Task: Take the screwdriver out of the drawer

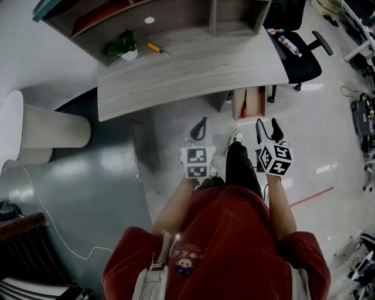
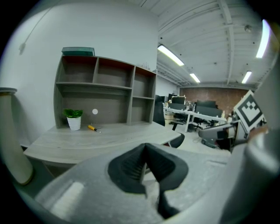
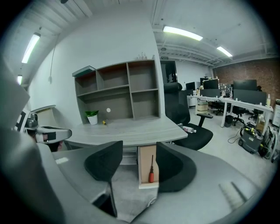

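The desk [image 1: 193,70] serves as the reference item; a shelf unit [image 1: 176,17] stands along its rear edge. The drawer [image 1: 256,104] stands open beneath the desk's right end and projects past the front edge towards the person. The red-handled screwdriver [image 1: 244,109] lies lengthwise inside this drawer, handle at the end furthest from the desk, shaft pointing back under the desktop.

Left gripper [image 1: 201,126]: held in front of the desk, over the floor, clear of the drawer; jaws clenched together with nothing between them.

Right gripper [image 1: 268,128]: held in front of the desk, just short of the drawer's outer end; jaws released and spread wide, grasping nothing (the drawer and its screwdriver show through the gap, further off).

On the desktop, near the rear left, a potted plant [image 1: 124,47] stands with a yellow-handled screwdriver [image 1: 157,49] lying just beside it; neither gripper is near them. A black office chair [image 1: 302,55] stands off the desk's right end, with a bottle [image 1: 288,44] on its seat; a pale cylindrical object [image 1: 53,130] stands off the desk's left end.
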Demonstrator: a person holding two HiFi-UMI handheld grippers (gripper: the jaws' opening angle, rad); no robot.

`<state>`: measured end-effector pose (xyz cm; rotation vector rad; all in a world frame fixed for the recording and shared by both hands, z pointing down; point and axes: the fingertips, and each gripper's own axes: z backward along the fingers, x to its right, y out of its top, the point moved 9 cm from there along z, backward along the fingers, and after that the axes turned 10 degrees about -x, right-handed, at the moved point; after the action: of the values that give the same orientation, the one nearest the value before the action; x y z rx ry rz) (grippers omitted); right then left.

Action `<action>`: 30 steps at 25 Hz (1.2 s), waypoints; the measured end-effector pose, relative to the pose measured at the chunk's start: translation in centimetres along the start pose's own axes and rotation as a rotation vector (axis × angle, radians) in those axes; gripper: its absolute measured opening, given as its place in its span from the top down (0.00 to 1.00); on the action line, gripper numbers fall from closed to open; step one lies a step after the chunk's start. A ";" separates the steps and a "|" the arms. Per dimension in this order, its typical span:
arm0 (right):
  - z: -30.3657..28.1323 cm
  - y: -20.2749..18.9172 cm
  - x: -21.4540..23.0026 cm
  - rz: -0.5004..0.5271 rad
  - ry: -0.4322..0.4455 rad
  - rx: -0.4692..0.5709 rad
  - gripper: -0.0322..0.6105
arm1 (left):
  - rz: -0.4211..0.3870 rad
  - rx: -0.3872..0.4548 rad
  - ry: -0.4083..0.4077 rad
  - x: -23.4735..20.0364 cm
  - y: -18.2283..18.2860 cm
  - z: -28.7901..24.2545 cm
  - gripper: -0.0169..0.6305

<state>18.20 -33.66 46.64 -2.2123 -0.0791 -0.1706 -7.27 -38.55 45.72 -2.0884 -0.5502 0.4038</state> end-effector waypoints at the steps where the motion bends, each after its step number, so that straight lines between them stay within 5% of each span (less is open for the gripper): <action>1: -0.6 -0.1 0.3 -0.003 0.004 -0.009 0.60 | -0.004 -0.008 0.001 0.1 -0.1 -0.5 0.97; 11: -7.7 -0.5 3.6 -0.019 0.045 -0.119 0.61 | 0.047 -0.036 -0.014 -0.1 -0.4 -6.9 0.97; 30: -24.9 -7.2 9.8 -0.075 0.111 -0.407 0.61 | 0.042 -0.308 -0.067 -0.2 -6.9 -22.6 0.97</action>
<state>24.66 -49.23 68.58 -2.6009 -0.0700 -0.3790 1.80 -51.07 63.56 -2.3916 -0.6418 0.4371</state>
